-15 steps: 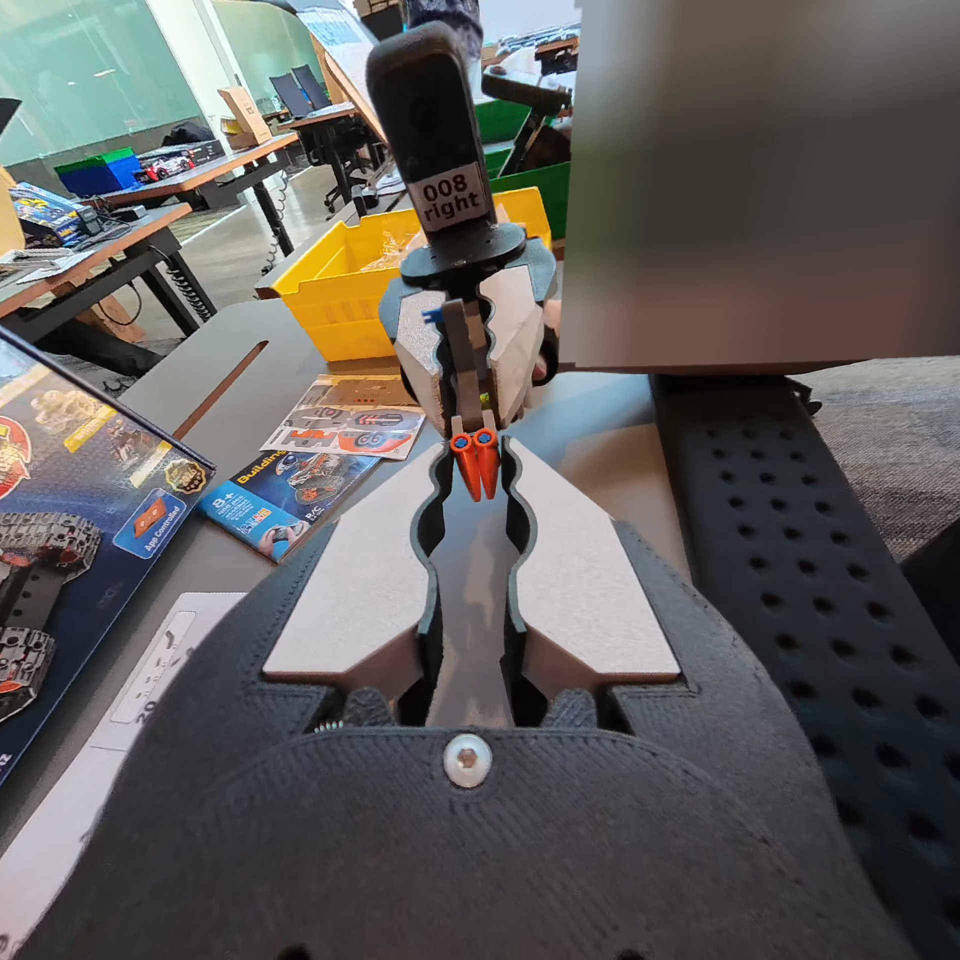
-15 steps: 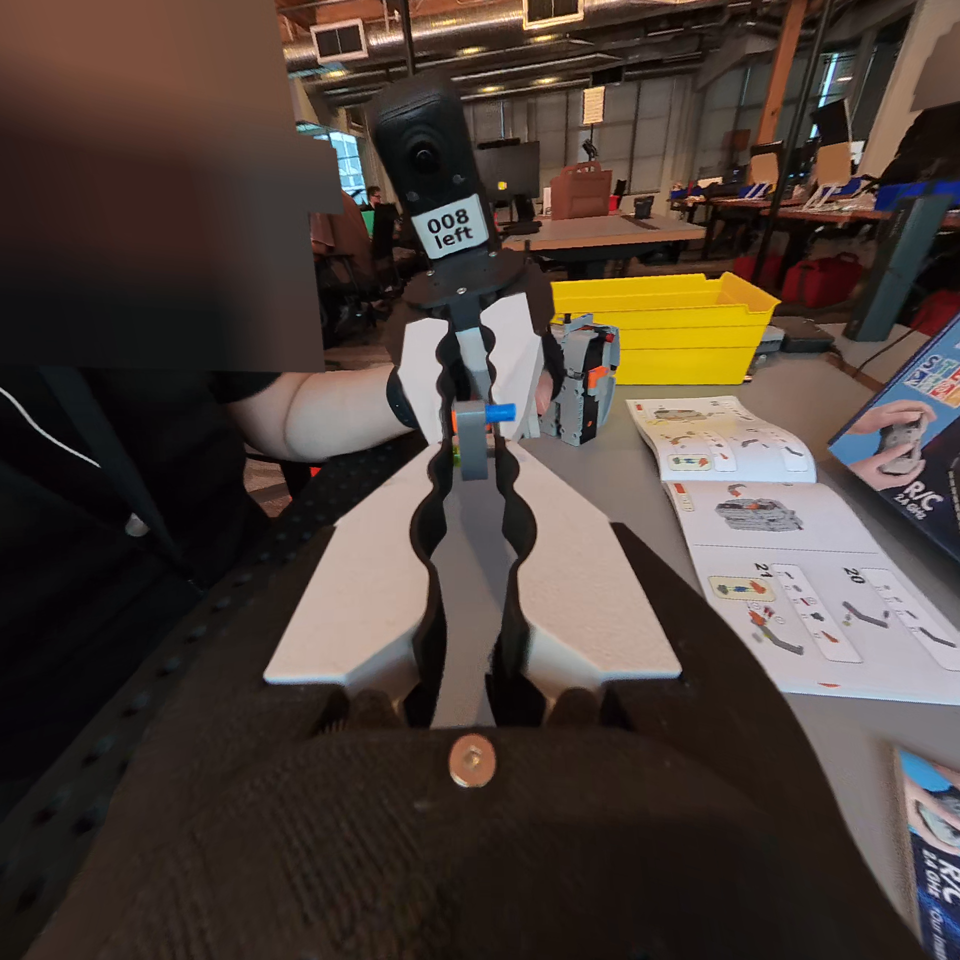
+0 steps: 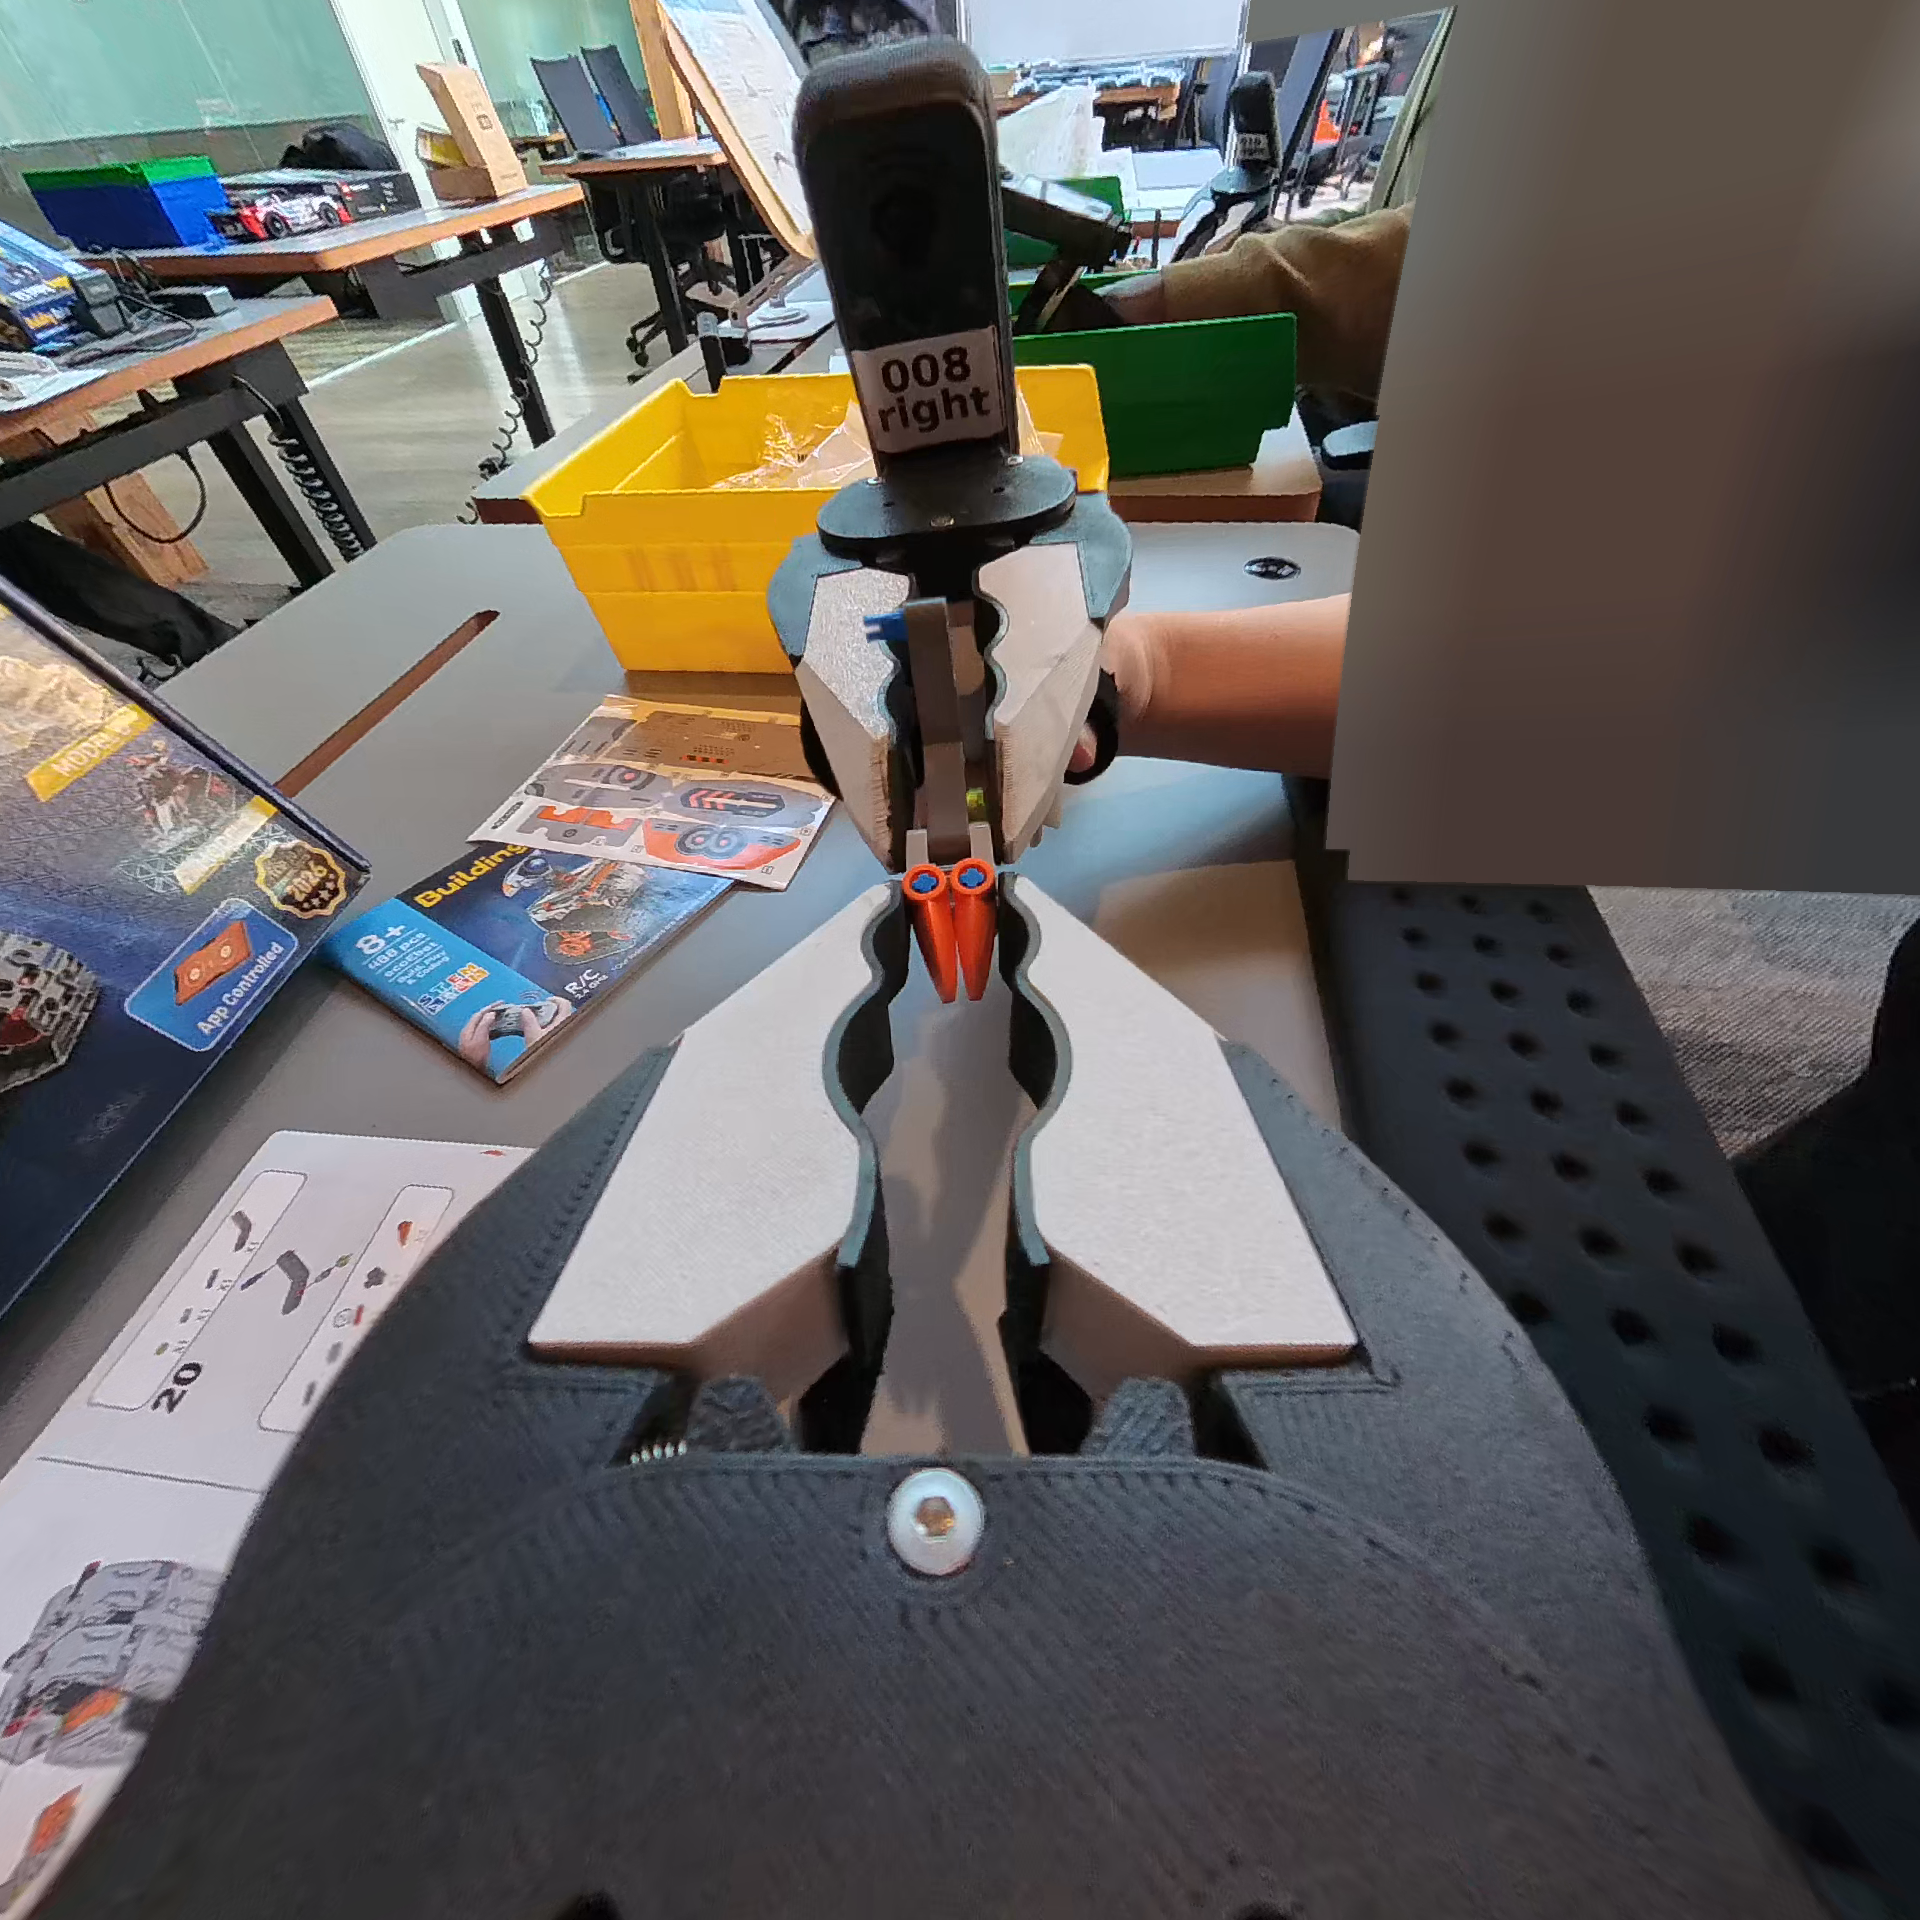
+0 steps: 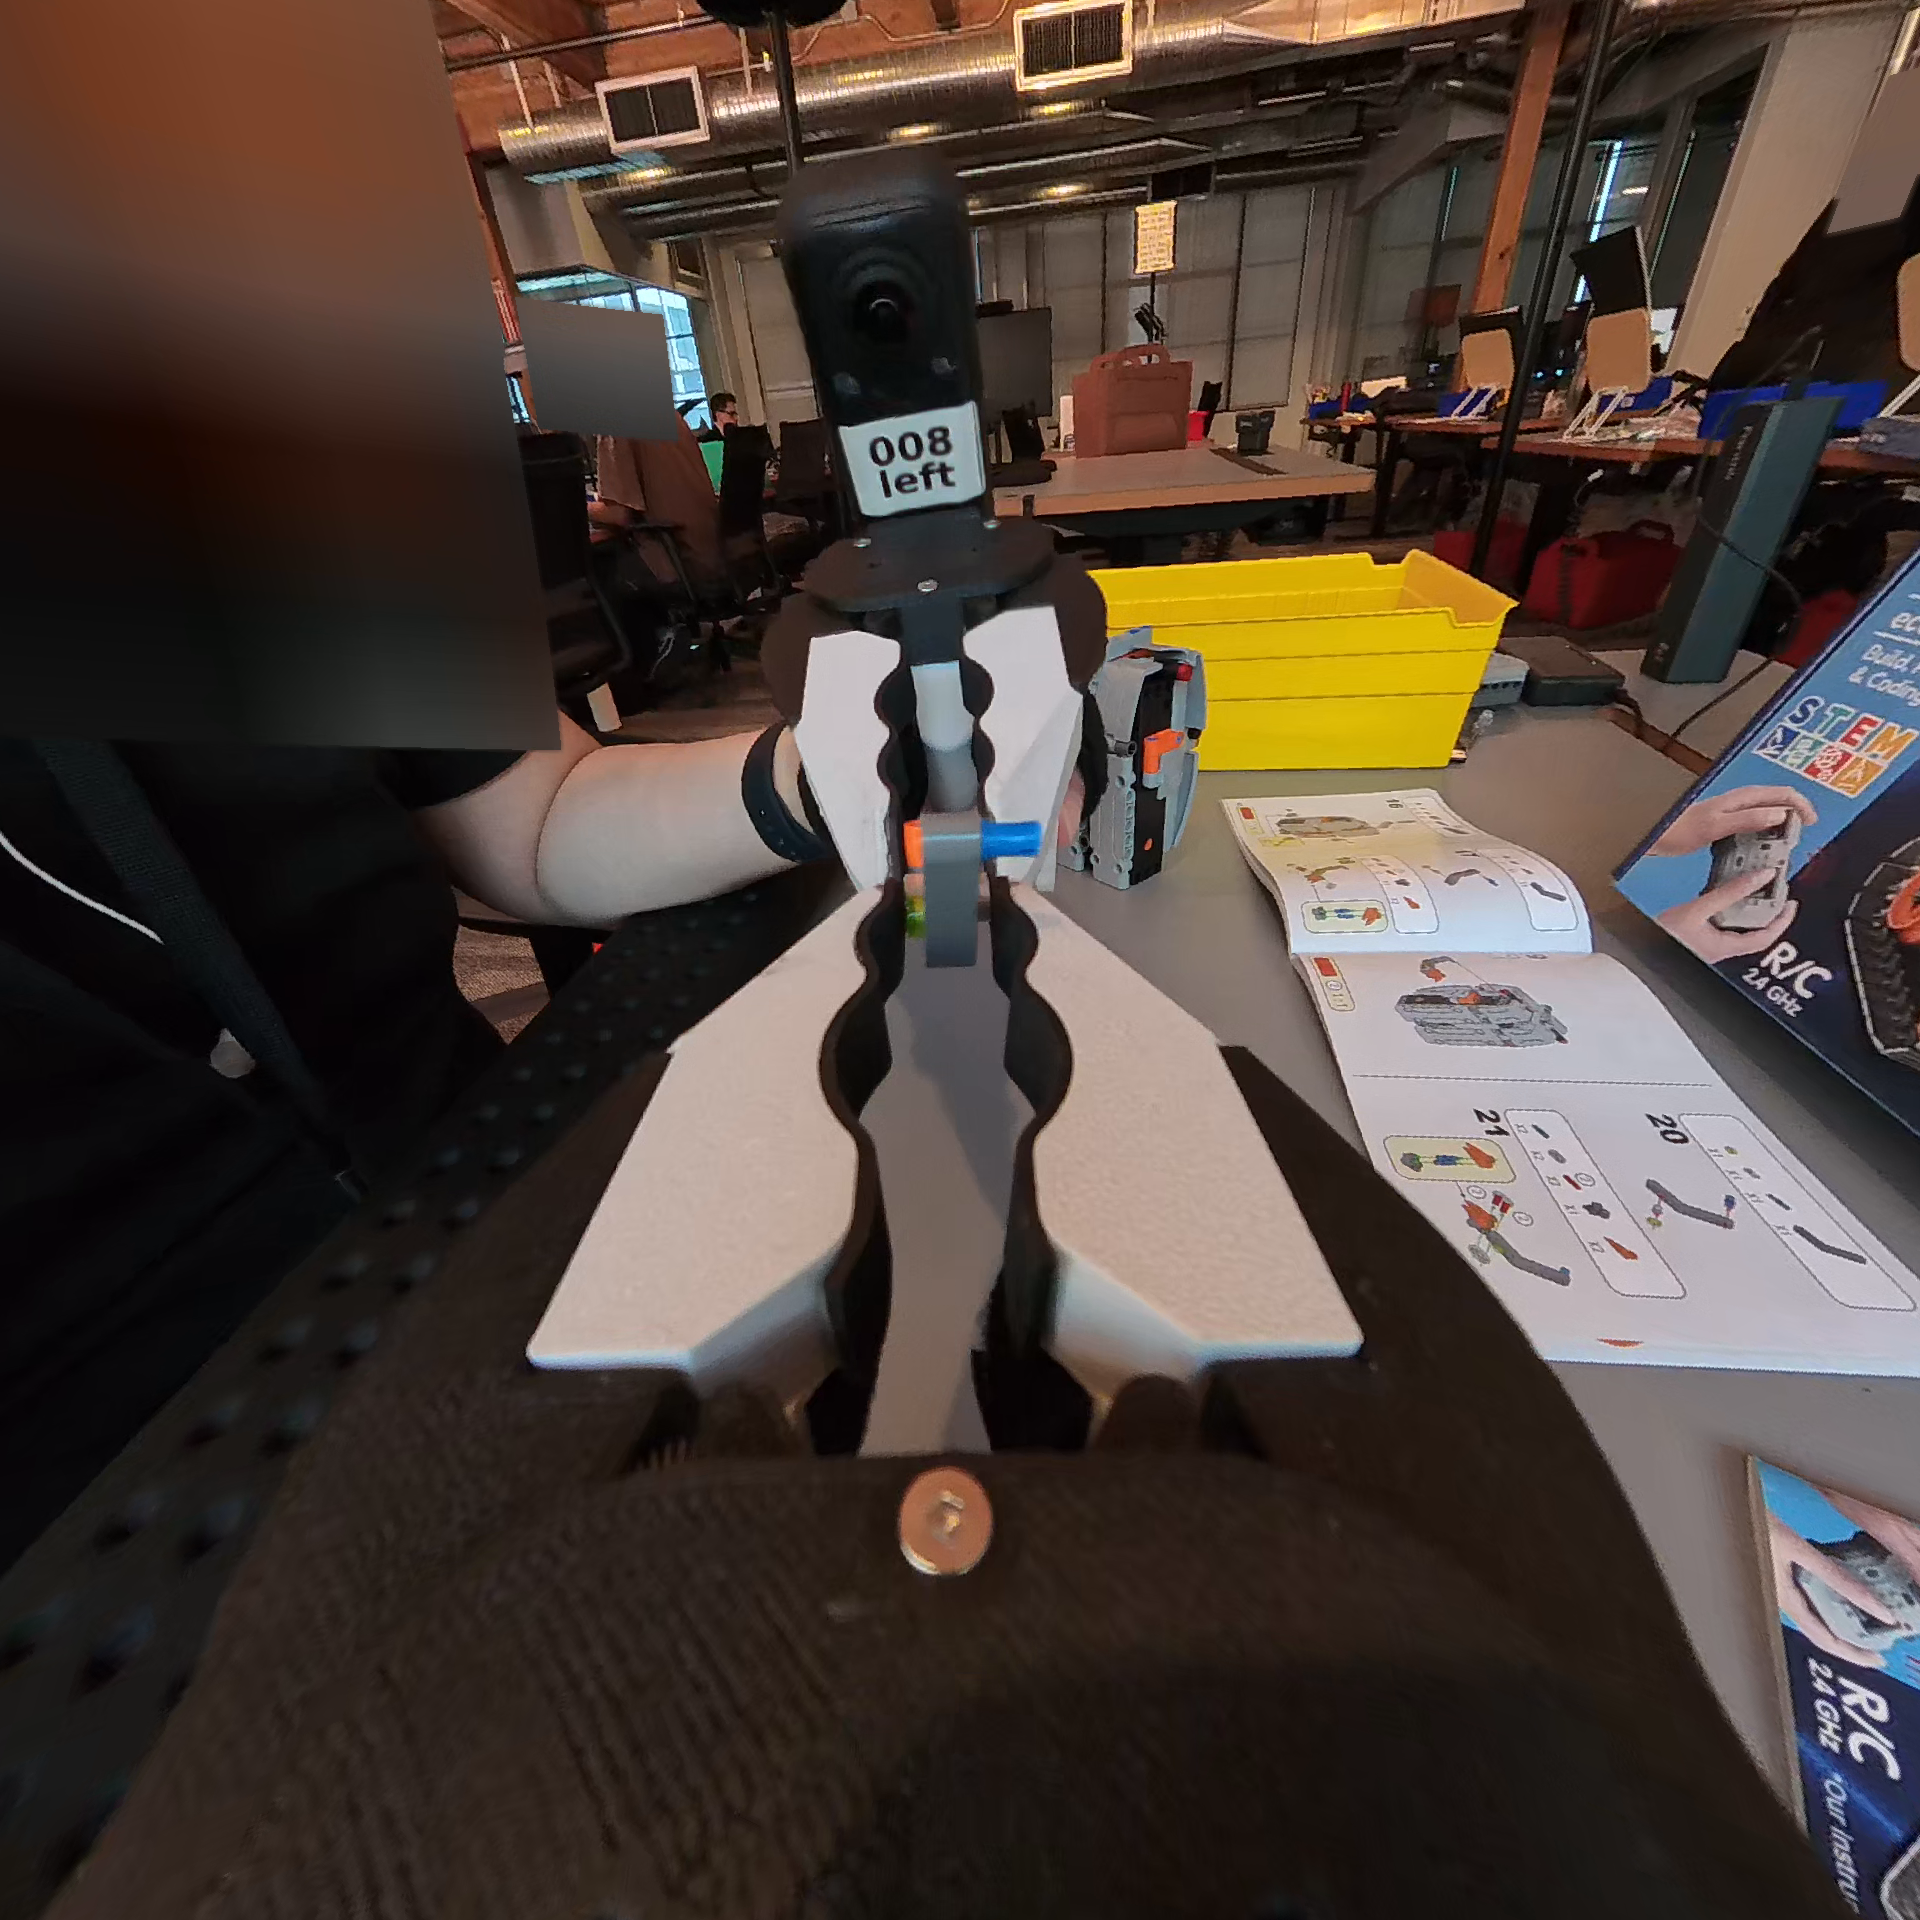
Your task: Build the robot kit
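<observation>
Tongs (image 3: 948,935) pinch twin orange cones (image 3: 951,940) on grey beam (image 4: 951,894).

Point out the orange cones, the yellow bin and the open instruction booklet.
orange cones (image 3: 958,935): left wrist view, on the cones' sides.
yellow bin (image 4: 1340,698): right wrist view, on its front wall.
instruction booklet (image 4: 1558,1049): right wrist view, on the lower page.

My left gripper (image 3: 951,914) pinches two orange cones (image 3: 954,935); the right gripper (image 3: 940,831) meets them, holding a grey beam (image 3: 935,707).
</observation>
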The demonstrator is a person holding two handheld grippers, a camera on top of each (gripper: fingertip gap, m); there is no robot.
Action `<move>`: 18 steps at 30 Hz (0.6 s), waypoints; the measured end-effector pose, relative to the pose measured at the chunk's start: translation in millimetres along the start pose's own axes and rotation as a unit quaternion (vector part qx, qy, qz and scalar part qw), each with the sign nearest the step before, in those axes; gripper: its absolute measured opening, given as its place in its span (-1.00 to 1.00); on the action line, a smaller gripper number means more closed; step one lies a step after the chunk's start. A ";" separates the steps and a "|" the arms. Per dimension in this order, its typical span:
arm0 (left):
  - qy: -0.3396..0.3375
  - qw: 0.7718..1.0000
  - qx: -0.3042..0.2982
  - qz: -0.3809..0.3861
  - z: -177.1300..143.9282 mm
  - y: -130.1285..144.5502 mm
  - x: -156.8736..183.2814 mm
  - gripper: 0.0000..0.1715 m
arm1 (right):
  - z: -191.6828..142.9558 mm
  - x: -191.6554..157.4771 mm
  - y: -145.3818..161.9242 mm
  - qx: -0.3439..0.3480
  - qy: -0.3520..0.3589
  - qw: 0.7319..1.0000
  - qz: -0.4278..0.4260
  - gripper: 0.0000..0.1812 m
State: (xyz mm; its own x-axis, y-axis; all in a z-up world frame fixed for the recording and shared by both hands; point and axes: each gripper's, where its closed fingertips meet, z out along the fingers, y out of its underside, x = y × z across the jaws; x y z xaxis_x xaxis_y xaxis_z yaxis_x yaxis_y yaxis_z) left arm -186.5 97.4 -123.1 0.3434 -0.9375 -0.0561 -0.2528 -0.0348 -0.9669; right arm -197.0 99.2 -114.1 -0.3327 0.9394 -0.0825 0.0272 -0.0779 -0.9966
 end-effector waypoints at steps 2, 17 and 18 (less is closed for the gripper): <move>0.004 1.000 0.010 -0.011 0.0 -1.9 -0.3 -0.84 | -0.6 0.7 -0.3 0.003 0.000 1.000 0.003 -0.82; 0.019 0.999 -0.022 -0.031 -1.1 9.8 -1.9 -0.84 | 3.3 3.5 13.6 -0.037 0.004 0.999 0.020 -0.82; 0.028 0.998 -0.027 -0.048 0.3 12.1 -0.6 -0.84 | 2.2 2.2 16.1 -0.052 0.004 0.999 0.002 -0.82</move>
State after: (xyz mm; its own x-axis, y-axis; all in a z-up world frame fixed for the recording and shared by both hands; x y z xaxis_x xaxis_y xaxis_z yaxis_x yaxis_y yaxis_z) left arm -189.5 97.6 -134.8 0.3181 -0.9467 0.0511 -0.2693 -0.1419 -0.9525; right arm -199.4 99.3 -130.4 -0.3248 0.9418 -0.0866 0.1273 -0.0472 -0.9907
